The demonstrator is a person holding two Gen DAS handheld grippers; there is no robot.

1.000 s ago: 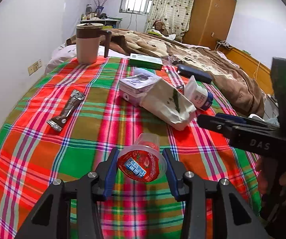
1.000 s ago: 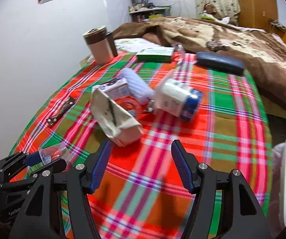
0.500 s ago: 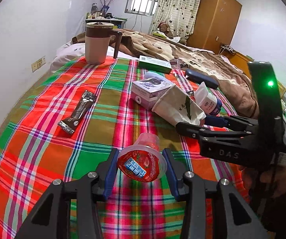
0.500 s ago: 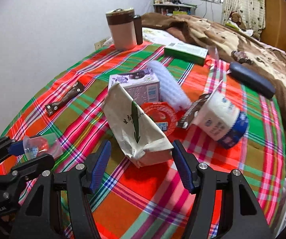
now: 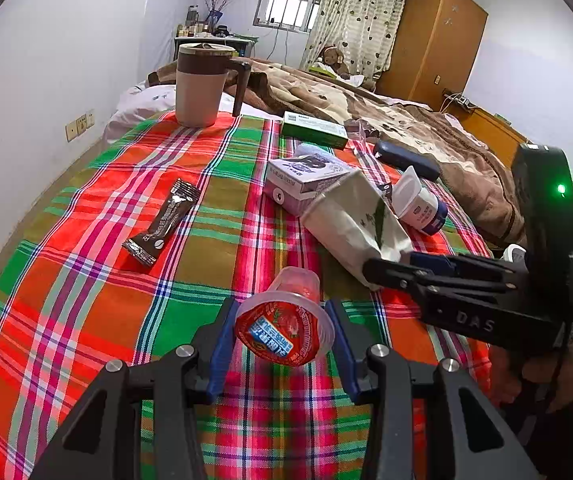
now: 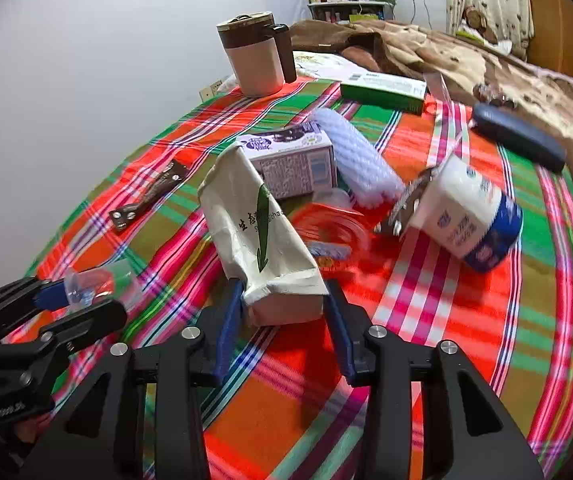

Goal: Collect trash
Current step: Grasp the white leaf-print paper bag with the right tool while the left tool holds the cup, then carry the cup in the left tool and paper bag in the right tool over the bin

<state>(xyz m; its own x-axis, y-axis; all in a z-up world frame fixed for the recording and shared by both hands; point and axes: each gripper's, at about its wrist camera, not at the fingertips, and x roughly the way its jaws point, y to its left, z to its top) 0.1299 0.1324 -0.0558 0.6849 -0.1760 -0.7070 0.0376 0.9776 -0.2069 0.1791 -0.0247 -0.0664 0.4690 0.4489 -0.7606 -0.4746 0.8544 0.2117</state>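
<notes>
My left gripper (image 5: 280,338) is shut on a clear jelly cup with a red foil lid (image 5: 284,330), held just above the plaid cloth (image 5: 86,300). The cup also shows in the right wrist view (image 6: 86,284). My right gripper (image 6: 284,320) is open, its fingers either side of the near end of a flattened white paper bag (image 6: 256,232), also in the left wrist view (image 5: 356,224). Beyond lie a red jelly lid (image 6: 332,228), a white yogurt cup (image 6: 470,218), a purple milk carton (image 6: 292,160) and a dark snack wrapper (image 5: 162,222).
A lidded brown mug (image 5: 202,84), a green box (image 5: 314,130), a dark blue case (image 6: 518,138) and a white foam sleeve (image 6: 356,160) lie farther back. A brown blanket (image 5: 406,120) covers the bed behind. The white wall (image 5: 46,60) is on the left.
My right gripper has moved forward and left until its fingers flank the end of the paper bag. The left gripper keeps holding the jelly cup and has barely shifted.
</notes>
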